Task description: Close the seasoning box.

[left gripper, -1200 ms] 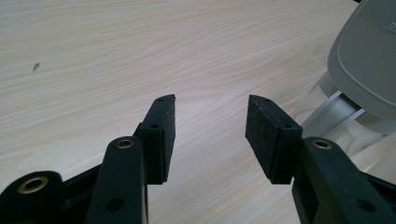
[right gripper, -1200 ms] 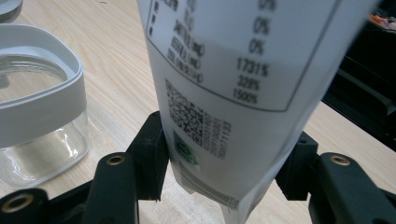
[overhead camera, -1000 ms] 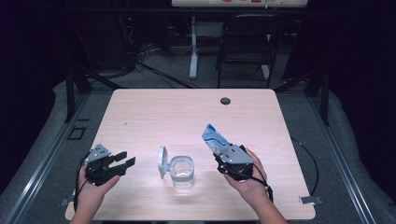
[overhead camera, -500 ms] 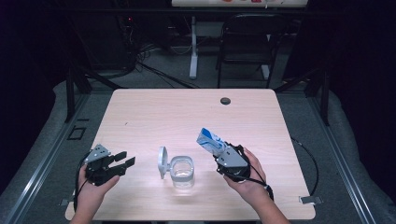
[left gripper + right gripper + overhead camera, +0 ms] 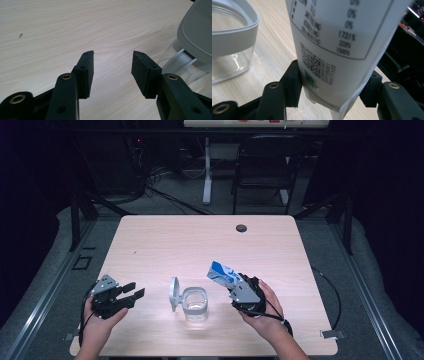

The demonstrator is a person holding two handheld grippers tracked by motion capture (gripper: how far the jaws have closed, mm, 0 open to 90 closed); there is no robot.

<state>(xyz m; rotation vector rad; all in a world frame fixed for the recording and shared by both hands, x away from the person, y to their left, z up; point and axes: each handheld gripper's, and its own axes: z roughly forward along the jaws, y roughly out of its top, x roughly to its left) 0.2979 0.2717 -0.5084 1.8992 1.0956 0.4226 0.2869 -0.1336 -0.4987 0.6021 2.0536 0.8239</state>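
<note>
Right now the right gripper (image 5: 231, 281) is clamping a blue-and-white packet (image 5: 222, 273), both pads pressing its sides; in the right gripper view the packet (image 5: 337, 47) is standing up between the black jaws, its printed panel with percent figures and a QR-style code facing the camera. From the high view the packet is tilting up and toward the table's left, its top end hanging just beside and above a clear jar (image 5: 194, 303), not touching it as far as I can tell. The person's right hand (image 5: 265, 312) is wrapping around the gripper body from below, its cable (image 5: 334, 292) looping off toward the table's right edge. The left gripper (image 5: 136, 289) is sitting well apart on the near left, jaws spread wide with nothing between them; the left gripper view is showing bare wood between the two pads (image 5: 87, 72). The left hand (image 5: 97, 325) is cupping it low by the table edge. The jar is standing upright near the front middle of the table (image 5: 165, 240), between the two grippers, with a white collar and its grey lid (image 5: 173, 293) flipped up on the left side. The lid (image 5: 197, 30) is also filling the corner of the left gripper view. Farther back, a small dark round grommet (image 5: 241, 227) is sitting near the far edge, and a black chair (image 5: 262, 165) is standing behind the table.
</note>
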